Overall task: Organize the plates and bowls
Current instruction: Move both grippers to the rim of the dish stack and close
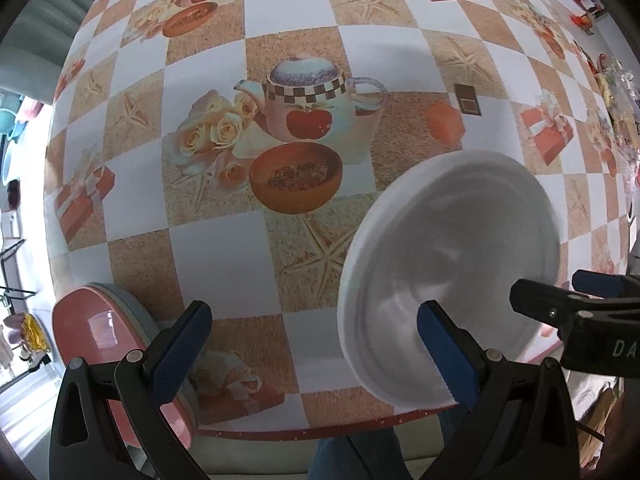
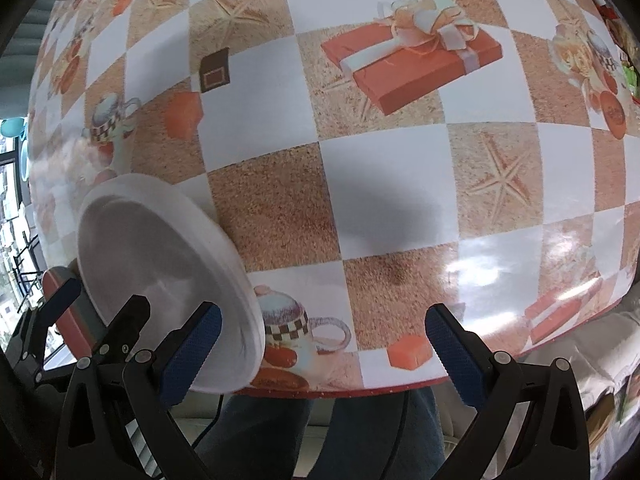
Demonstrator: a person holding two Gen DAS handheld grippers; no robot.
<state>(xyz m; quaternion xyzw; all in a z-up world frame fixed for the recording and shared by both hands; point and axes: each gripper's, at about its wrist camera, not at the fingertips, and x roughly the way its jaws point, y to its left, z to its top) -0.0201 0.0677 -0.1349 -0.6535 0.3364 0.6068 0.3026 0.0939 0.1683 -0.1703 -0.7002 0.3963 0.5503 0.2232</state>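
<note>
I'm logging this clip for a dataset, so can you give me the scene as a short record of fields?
surface: table with checkered printed cloth
white plate: white plate tilted above the table's near edge, blurred
pink plate: pink plate at near left edge, atop another whose blue-grey rim shows
left gripper: left gripper open, holding nothing
right gripper: right gripper open, beside the white plate

We appear to be in a home dining area: ahead of the gripper lies a tabletop [image 1: 224, 248] under a glossy checkered oilcloth printed with teapots, roses and gifts, with household clutter [image 1: 618, 96] at its far right edge.
</note>
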